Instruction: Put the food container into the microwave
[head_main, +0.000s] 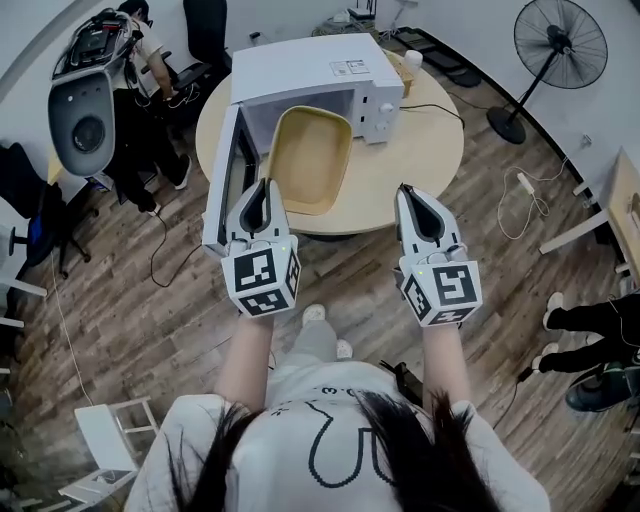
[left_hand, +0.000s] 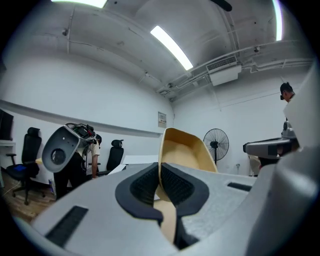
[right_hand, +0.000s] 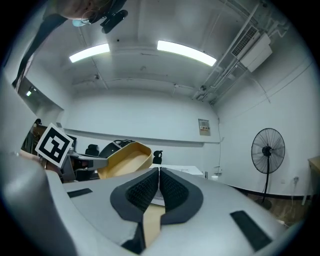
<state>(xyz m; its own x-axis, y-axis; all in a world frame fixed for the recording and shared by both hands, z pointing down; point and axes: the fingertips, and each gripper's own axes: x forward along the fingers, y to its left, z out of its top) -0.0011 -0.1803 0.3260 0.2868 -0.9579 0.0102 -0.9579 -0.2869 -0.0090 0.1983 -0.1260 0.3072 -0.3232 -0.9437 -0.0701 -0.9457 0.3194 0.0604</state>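
Both my forearms reach forward, left gripper (head_main: 265, 192) and right gripper (head_main: 408, 192) level before the round table (head_main: 430, 140), where the microwave (head_main: 305, 70) stands with its door (head_main: 224, 180) open. Left jaws clamp the rim of the food container (head_main: 308, 155), tilted before the opening. Right jaws are pressed together, apparently on nothing.

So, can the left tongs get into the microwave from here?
Probably yes: the door of the microwave stands open, and the food container in the left tongs hangs before the opening, nothing between.
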